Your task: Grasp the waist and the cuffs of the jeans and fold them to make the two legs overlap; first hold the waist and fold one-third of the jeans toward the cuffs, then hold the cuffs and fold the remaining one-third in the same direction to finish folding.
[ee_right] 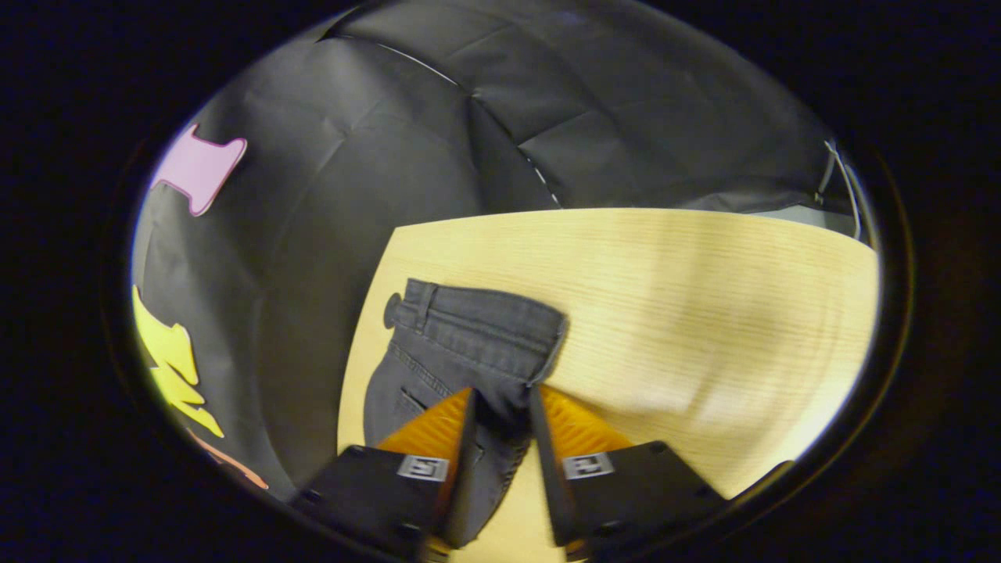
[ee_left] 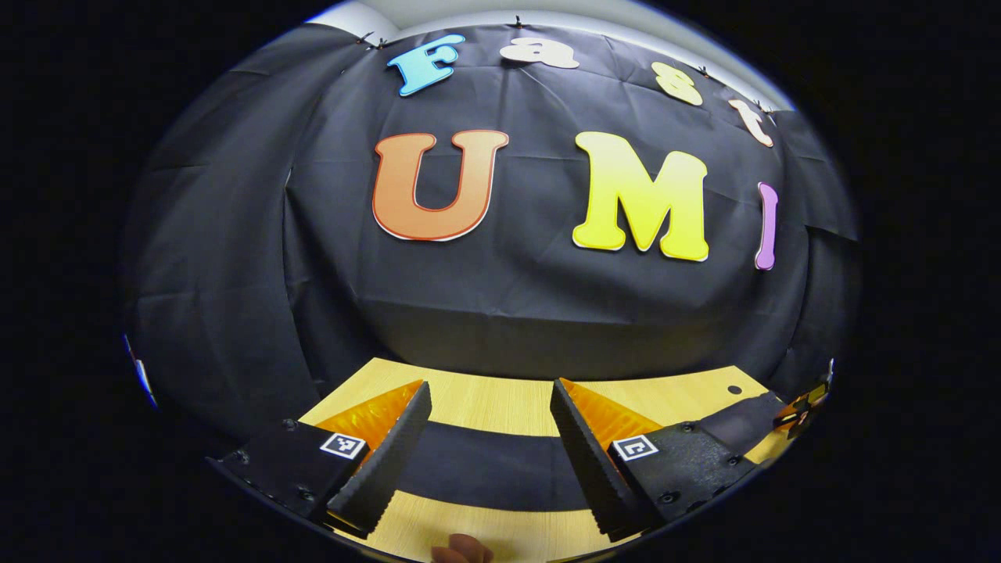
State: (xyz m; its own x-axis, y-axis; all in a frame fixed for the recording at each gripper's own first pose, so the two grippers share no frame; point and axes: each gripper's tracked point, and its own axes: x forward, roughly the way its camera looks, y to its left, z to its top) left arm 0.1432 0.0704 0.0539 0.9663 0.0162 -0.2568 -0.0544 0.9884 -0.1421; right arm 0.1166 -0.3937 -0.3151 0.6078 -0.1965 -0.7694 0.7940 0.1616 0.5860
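The dark grey jeans (ee_right: 461, 336) lie on the wooden table (ee_right: 704, 313), and in the right gripper view the waistband with its belt loops points away from me. My right gripper (ee_right: 503, 395) is shut on the near corner of the waist, with dark fabric bunched between both fingers. In the left gripper view a dark band of the jeans (ee_left: 485, 469) crosses the table (ee_left: 500, 403) below my left gripper (ee_left: 491, 387). That gripper hovers wide open with nothing between its fingers. The right gripper (ee_left: 805, 407) shows at the far right edge of this view.
The black cloth wall stands close behind the table's far edge in both views. A small round hole (ee_left: 733, 389) sits near the table's corner, by the waistband. A person's fingertip (ee_left: 461, 551) shows at the bottom edge. Bare wood stretches right of the waist (ee_right: 743, 352).
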